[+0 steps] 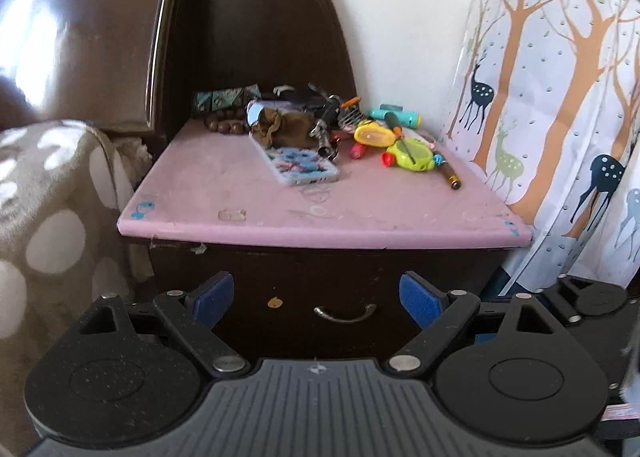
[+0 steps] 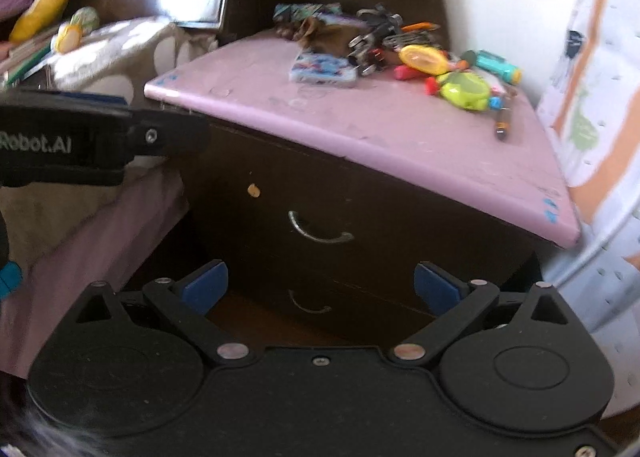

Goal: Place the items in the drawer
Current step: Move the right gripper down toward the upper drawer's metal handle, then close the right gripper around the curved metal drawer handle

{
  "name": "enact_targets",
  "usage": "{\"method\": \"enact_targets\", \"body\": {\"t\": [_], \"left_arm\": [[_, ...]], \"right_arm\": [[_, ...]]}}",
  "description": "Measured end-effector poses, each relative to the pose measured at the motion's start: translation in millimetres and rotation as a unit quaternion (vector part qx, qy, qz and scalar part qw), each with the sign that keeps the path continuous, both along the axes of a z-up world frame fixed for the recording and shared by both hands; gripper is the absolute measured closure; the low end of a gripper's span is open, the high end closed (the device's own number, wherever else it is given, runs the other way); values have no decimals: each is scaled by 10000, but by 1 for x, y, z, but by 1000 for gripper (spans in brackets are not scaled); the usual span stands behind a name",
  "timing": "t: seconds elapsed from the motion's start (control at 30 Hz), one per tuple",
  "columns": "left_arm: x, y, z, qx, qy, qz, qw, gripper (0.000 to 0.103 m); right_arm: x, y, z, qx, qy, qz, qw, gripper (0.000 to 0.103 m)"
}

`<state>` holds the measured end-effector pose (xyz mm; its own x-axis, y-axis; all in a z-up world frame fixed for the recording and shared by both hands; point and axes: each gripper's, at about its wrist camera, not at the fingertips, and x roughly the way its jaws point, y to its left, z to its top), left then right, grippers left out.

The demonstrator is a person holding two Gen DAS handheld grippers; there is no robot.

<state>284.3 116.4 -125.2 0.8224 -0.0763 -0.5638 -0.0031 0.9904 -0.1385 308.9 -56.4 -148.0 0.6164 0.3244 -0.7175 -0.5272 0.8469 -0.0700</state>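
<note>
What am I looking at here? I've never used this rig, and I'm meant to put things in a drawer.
Each picture comes from a camera mounted on a hand-held gripper, looking out along its two blue-padded fingers. The left gripper and the right gripper are both open and hold nothing. Ahead stands a dark nightstand with a pink top. On it lie a phone case, a brown pouch, wooden beads, bright toys and other small clutter. The top drawer is shut; its handle is straight ahead.

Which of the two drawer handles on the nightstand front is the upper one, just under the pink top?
The larger, brighter handle, beside the small tan spot; the other handle sits lower, nearer the right gripper.
</note>
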Motion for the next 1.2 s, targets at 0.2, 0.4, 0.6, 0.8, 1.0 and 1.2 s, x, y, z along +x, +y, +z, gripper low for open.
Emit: {"method": "enact_targets", "body": {"t": [0.2, 0.4, 0.6, 0.8, 1.0, 1.2], "left_arm": [[9, 23, -12, -106, 205, -37, 9997, 13], [10, 37, -17, -130, 318, -159, 9993, 13], [8, 50, -18, -198, 299, -7, 9994, 13], [7, 59, -15, -273, 263, 92, 9992, 13], [5, 63, -13, -356, 207, 91, 9991, 13], [3, 64, -12, -383, 174, 89, 9991, 13]], "right_arm": [[21, 21, -27, -426, -79, 393, 9983, 4], [35, 48, -52, -1456, -717, 1453, 9760, 53], [49, 71, -74, -2282, -1174, 2274, 9394, 50], [46, 85, -98, -2897, -1173, 2988, 9017, 54], [56, 90, -100, -3101, -961, 3093, 8938, 81], [72, 96, -112, -3285, -446, 3094, 8913, 94]]}}
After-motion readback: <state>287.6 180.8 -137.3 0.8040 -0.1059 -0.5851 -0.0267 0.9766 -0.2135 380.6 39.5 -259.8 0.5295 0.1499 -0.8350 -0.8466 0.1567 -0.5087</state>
